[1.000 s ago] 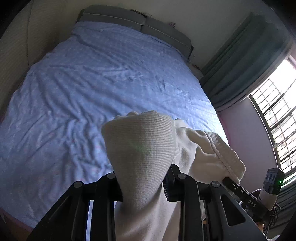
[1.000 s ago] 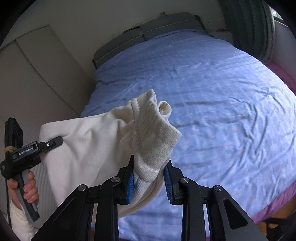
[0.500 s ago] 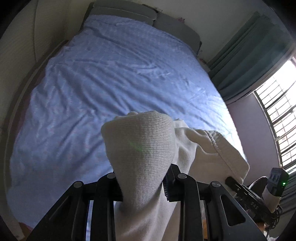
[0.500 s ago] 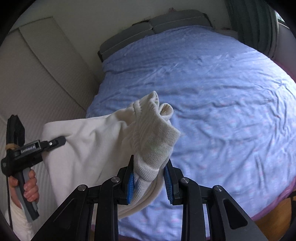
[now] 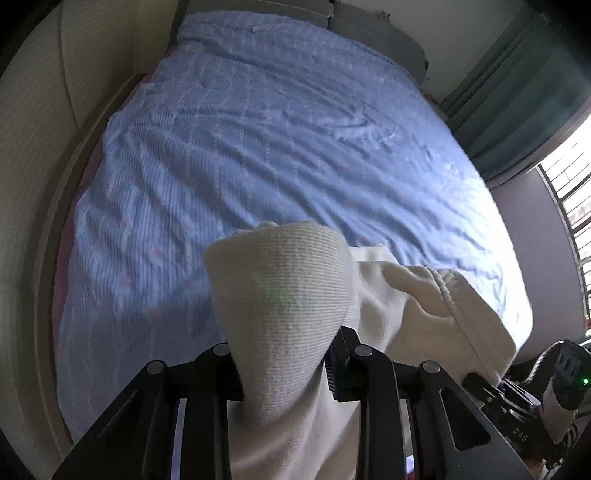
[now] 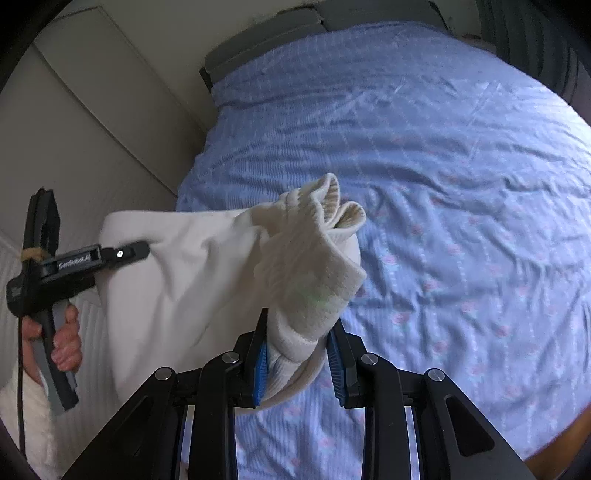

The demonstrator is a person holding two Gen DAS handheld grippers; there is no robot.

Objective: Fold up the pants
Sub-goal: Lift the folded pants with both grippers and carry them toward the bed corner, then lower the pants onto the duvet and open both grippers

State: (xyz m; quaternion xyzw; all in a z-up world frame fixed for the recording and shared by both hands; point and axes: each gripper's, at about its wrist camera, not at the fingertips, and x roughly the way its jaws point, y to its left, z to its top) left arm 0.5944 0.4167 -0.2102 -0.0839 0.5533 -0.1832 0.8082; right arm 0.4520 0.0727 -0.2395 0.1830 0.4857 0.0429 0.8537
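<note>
Cream knit pants (image 5: 280, 295) hang in the air over the bed, stretched between both grippers. My left gripper (image 5: 282, 369) is shut on a ribbed end of the pants. It also shows at the left of the right wrist view (image 6: 125, 253), held by a hand. My right gripper (image 6: 297, 360) is shut on another ribbed end of the pants (image 6: 306, 258). It also shows at the lower right of the left wrist view (image 5: 491, 391). The lower part of the pants is hidden below both views.
A bed with a wrinkled blue sheet (image 5: 277, 129) lies below and ahead, with grey pillows (image 6: 314, 29) at its head. A pale wardrobe wall (image 6: 92, 129) stands left of the bed. Green curtains (image 5: 517, 92) and a barred window (image 5: 569, 206) are on the right.
Both grippers have risen and tipped down toward the bed with the pants still held. More of the bed shows below them now.
</note>
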